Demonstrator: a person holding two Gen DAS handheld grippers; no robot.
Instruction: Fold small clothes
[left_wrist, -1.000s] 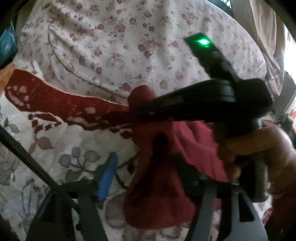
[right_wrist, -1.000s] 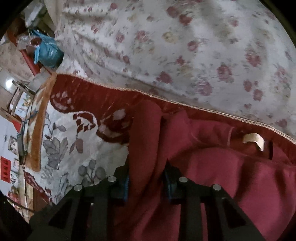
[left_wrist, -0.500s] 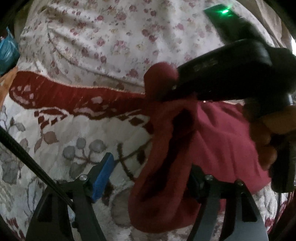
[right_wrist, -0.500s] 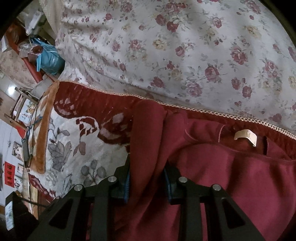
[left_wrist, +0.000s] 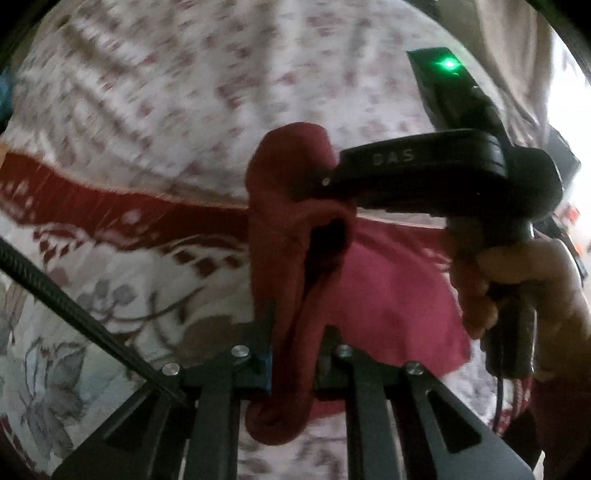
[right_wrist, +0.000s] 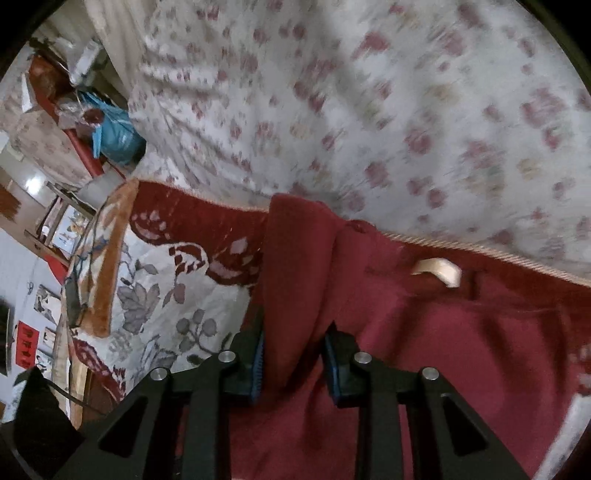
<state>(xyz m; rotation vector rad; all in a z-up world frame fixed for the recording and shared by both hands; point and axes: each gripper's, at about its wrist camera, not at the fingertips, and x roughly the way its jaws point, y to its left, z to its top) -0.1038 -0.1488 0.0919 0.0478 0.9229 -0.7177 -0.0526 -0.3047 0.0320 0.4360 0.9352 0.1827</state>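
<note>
A dark red small garment (left_wrist: 388, 288) lies on a floral blanket. Its folded edge hangs in a bunched strip (left_wrist: 284, 295) between both grippers. My left gripper (left_wrist: 295, 354) is shut on the lower part of that strip. My right gripper (left_wrist: 321, 184) shows in the left wrist view, clamped on the top of the same strip, with the hand holding its handle at right. In the right wrist view the right gripper (right_wrist: 293, 354) is shut on the garment (right_wrist: 424, 350), whose cream neck label (right_wrist: 439, 269) shows to the right.
A white quilt with red roses (right_wrist: 369, 110) lies beyond the blanket's dark red border (right_wrist: 192, 221). A blue bag (right_wrist: 114, 136) and room clutter sit far left. A black cable (left_wrist: 74, 306) crosses the lower left of the left wrist view.
My left gripper has closed from open onto the garment's hanging edge. Both grippers have shifted with the cloth, and the views are blurred by motion.
</note>
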